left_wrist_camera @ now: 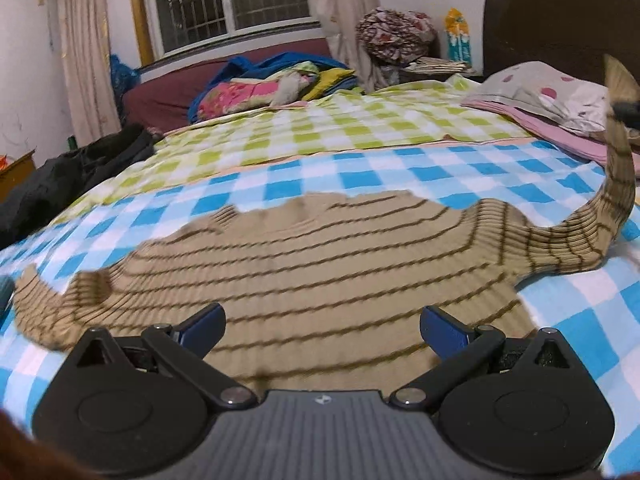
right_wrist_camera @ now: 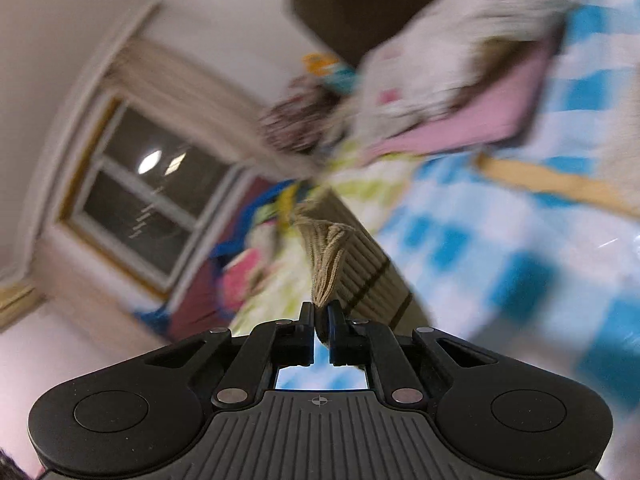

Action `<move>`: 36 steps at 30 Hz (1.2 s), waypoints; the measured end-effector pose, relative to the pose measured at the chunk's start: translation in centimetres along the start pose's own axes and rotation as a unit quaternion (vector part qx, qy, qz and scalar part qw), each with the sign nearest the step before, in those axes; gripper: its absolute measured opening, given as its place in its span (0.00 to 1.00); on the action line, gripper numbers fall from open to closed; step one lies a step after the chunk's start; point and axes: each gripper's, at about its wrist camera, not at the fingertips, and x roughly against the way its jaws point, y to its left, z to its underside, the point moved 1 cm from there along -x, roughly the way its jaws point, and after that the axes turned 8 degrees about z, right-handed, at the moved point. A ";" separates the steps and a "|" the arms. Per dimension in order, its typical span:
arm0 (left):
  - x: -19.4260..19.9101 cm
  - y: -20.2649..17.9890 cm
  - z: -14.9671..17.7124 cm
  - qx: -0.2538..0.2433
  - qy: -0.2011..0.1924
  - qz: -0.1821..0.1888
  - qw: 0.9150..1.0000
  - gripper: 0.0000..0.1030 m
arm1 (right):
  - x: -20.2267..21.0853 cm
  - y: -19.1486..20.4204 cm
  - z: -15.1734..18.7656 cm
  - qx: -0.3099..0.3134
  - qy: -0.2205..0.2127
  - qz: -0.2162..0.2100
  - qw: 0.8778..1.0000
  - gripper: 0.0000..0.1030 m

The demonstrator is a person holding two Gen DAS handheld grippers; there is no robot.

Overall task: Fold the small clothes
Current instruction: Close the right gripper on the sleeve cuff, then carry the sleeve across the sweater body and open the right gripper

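A small tan sweater with thin brown stripes (left_wrist_camera: 312, 264) lies spread on the blue checked bedsheet (left_wrist_camera: 576, 320). My left gripper (left_wrist_camera: 322, 330) is open and empty, its blue-padded fingers (left_wrist_camera: 202, 328) wide apart just above the sweater's near hem. The sweater's right sleeve (left_wrist_camera: 616, 184) is lifted up off the bed at the far right. My right gripper (right_wrist_camera: 321, 320) is shut on the cuff of that sleeve (right_wrist_camera: 332, 264); the right wrist view is tilted and blurred.
A green checked sheet (left_wrist_camera: 320, 124) covers the far half of the bed. Pillows (left_wrist_camera: 548, 96) lie at the right by a dark headboard (left_wrist_camera: 560, 20). A pile of bright bedding (left_wrist_camera: 272, 84) sits at the back, dark clothes (left_wrist_camera: 72, 176) at the left edge.
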 end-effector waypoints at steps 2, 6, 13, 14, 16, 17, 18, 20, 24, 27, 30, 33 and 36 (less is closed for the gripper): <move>0.9 1.6 0.5 0.003 -0.001 -0.005 1.000 1.00 | -0.2 2.9 1.7 0.027 0.016 -0.022 0.999 0.07; 3.0 5.5 1.9 0.013 -0.003 -0.020 1.000 1.00 | -2.5 8.4 6.7 0.069 0.074 -0.057 0.993 0.07; 4.5 12.7 5.1 0.061 0.004 -0.039 0.997 1.00 | -7.8 17.2 17.7 0.171 0.170 -0.069 0.968 0.07; 4.6 13.7 5.6 0.071 0.006 -0.040 0.997 1.00 | -8.5 18.3 19.4 0.183 0.182 -0.070 0.963 0.07; 4.5 15.5 6.4 0.091 0.009 -0.040 0.995 1.00 | -9.4 19.8 22.6 0.208 0.204 -0.071 0.954 0.07; 4.5 16.4 6.8 0.102 0.008 -0.038 0.994 1.00 | -10.0 20.5 24.2 0.219 0.214 -0.069 0.950 0.07; 4.5 17.1 7.1 0.112 0.007 -0.037 0.993 1.00 | -10.4 21.1 25.6 0.227 0.222 -0.067 0.946 0.07; 4.7 18.7 7.7 0.133 0.002 -0.036 0.990 1.00 | -11.3 22.3 28.2 0.247 0.230 -0.061 0.939 0.07; 4.5 21.2 8.0 0.157 0.001 -0.032 0.987 1.00 | -11.6 23.9 32.0 0.279 0.241 -0.057 0.928 0.07; 4.6 22.2 8.2 0.172 -0.001 -0.026 0.985 1.00 | -11.5 24.3 33.4 0.294 0.244 -0.052 0.923 0.07; 4.6 22.6 8.4 0.176 -0.001 -0.023 0.984 1.00 | -12.0 23.9 34.2 0.311 0.241 -0.036 0.919 0.07; 4.6 22.9 8.5 0.175 -0.003 -0.024 0.984 1.00 | -12.4 23.5 34.8 0.319 0.257 -0.032 0.912 0.09; 4.8 22.9 8.3 0.175 -0.007 -0.026 0.984 1.00 | -11.7 23.7 35.3 0.344 0.255 -0.040 0.903 0.11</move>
